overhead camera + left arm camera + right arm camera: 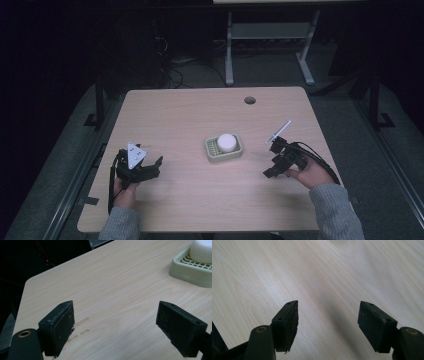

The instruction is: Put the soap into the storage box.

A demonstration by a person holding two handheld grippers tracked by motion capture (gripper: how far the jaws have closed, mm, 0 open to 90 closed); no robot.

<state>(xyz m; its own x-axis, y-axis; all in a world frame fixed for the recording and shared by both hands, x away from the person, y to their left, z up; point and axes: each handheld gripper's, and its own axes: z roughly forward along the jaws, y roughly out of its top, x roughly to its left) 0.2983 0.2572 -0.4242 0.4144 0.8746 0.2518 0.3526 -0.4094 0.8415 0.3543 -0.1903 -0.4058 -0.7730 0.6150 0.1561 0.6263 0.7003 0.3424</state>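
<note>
Jaws of the left gripper [159,165] stood wide and empty, aimed at the soap [226,141] resting in its dish [212,155] mid-table, probably for steadying; right gripper [269,171] hung released too, near the dish.

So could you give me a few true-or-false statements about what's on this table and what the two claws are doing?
1. A white round object sits in the slotted tray. True.
2. The left claw is shut on the tray. False: its jaws stand apart over bare table, nothing between them.
3. The right claw holds the white object. False: its jaws are open over bare wood.
4. The tray lies between the two claws in the high view. True.
5. The table has a round hole near its far edge. True.
</note>
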